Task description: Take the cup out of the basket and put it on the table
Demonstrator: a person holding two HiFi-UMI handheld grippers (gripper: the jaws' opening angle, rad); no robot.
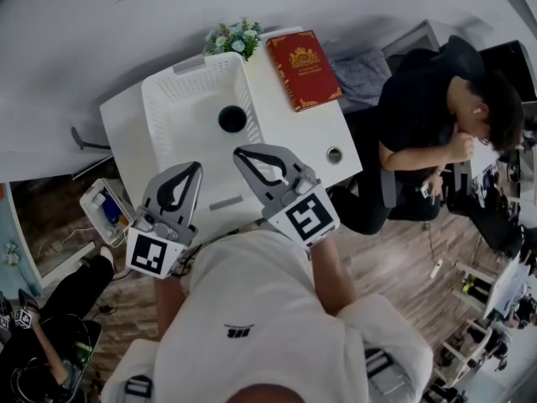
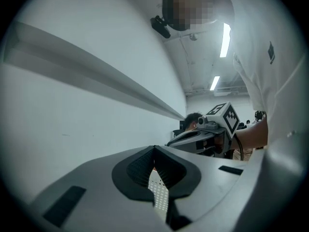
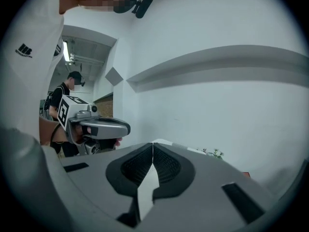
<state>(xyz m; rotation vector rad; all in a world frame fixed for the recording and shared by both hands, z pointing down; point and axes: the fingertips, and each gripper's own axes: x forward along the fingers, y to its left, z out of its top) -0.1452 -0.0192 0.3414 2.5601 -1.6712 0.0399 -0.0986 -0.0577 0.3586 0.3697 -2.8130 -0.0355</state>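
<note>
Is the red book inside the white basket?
No, the red book lies on the table beside the basket, not in it.

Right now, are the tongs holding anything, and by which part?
Nothing is held. The left tongs and right tongs are both shut and empty; the cup sits untouched in the basket.

Head view: soft, even room light is falling from above. The white table (image 1: 289, 141) and basket (image 1: 161, 91) are glowing almost washed out, while the wooden floor (image 1: 419, 250) on the right is reading dim. The edges are bending and darkening under wide-angle distortion.

Left gripper view: ceiling strip lights (image 2: 225, 40) are glaring at far right.

Both gripper views: a black round border is cutting off the corners. The left gripper (image 2: 154, 148) and right gripper (image 3: 152, 143), near the lens, are looking soft and shaded.
</note>
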